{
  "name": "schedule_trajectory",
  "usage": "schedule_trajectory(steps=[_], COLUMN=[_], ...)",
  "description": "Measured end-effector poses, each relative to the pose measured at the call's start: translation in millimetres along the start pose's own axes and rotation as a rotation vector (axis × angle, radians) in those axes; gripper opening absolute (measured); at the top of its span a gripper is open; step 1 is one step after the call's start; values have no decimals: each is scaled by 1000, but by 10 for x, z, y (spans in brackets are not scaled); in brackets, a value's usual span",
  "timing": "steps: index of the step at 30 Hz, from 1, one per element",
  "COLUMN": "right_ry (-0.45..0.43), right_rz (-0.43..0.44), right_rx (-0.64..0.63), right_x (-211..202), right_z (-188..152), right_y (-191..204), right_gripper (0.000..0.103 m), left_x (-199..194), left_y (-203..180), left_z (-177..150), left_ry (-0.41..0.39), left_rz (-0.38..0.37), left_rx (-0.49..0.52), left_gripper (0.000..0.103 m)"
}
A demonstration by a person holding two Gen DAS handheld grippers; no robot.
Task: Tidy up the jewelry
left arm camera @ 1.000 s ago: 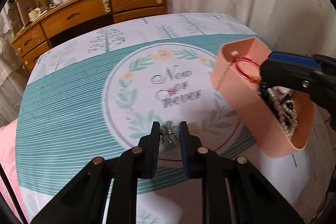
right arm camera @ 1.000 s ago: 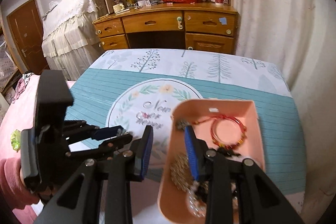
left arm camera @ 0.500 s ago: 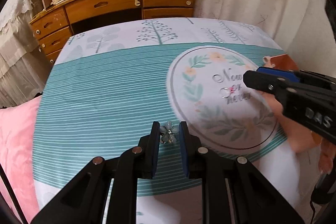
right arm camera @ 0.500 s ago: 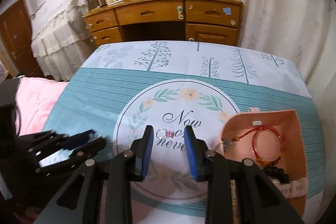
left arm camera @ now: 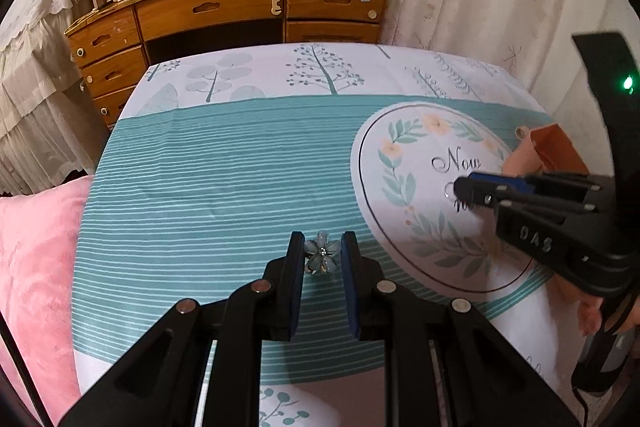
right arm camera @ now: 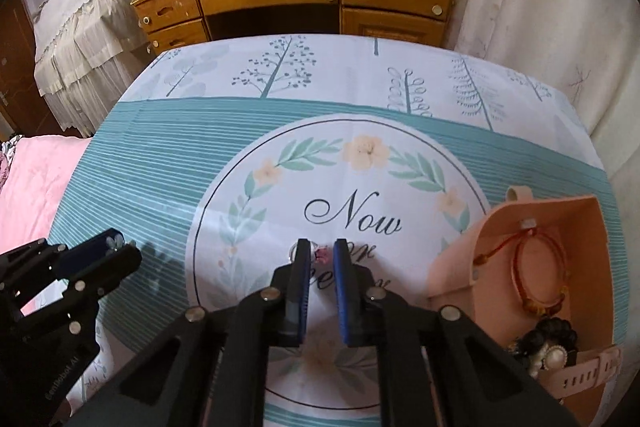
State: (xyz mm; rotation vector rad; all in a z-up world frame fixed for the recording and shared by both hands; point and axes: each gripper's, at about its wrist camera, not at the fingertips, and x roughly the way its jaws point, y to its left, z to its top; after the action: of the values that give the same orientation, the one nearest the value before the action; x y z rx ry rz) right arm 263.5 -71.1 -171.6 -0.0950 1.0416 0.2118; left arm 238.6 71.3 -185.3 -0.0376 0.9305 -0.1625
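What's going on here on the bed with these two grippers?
A person is sorting jewelry with a gripper in each hand. The left gripper is shut on a blue flower piece above the striped bedspread. The right gripper is closing around a small ring with a pink stone lying on the printed circle. A pink tray to the right already holds a red bracelet, pearls and dark beads.

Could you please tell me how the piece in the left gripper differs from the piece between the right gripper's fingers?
The pale blue flower-shaped ornament is pinched in the left gripper above the striped cloth; the silver ring with a pink stone lies on the printed lettering as the right gripper closes around it. The flower is broader, with petals; the ring is a thin hoop. Both are small.
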Motion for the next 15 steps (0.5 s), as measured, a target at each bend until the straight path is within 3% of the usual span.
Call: schedule_trajectory(steps=[9, 15], right_ry=[7, -22], right_rz=[62, 109], right_rx=[40, 52], right_x=[-25, -280], right_z=[16, 28], right_y=[-119, -258], right_gripper=[6, 6], left_x=[-91, -231], left_y=[-121, -330], left_z=[46, 65], left_ry=[-26, -56], left_rz=[25, 27], left_rx=[7, -1], left_gripper=[16, 16])
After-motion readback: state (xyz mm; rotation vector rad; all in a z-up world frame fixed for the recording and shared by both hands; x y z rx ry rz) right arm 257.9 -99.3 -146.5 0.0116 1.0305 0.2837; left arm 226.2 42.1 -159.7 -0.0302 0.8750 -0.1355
